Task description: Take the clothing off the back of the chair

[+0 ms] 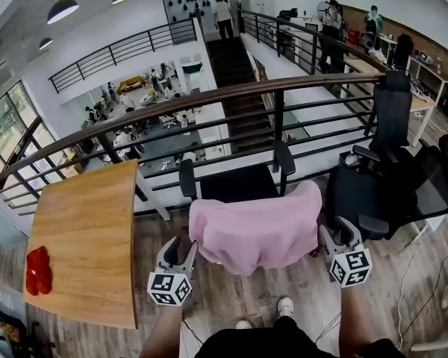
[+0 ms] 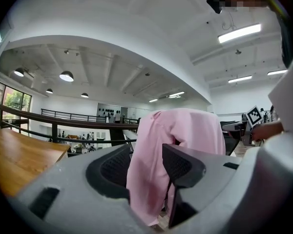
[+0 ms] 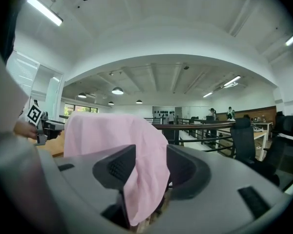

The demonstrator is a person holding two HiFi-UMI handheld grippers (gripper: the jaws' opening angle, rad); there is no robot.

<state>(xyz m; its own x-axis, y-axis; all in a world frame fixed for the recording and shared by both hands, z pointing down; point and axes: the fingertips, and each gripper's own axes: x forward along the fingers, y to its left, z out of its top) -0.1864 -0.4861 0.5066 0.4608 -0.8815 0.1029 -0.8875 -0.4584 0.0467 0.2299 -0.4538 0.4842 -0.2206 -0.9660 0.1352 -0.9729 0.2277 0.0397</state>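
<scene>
A pink garment (image 1: 257,233) hangs over the back of a black chair (image 1: 235,183) right in front of me. My left gripper (image 1: 181,253) sits at the garment's left edge and my right gripper (image 1: 336,236) at its right edge. In the left gripper view the jaws of the left gripper (image 2: 147,167) stand wide apart, and the hanging edge of the garment (image 2: 178,140) lies between them without being pressed. The right gripper (image 3: 146,167) looks the same, with a fold of the garment (image 3: 112,135) drooping between its spread jaws.
A wooden table (image 1: 86,237) stands to the left with a red thing (image 1: 37,269) on it. Black office chairs (image 1: 388,185) crowd the right side. A dark railing (image 1: 276,103) runs behind the chair, over a lower floor. The person's shoes (image 1: 285,306) show below.
</scene>
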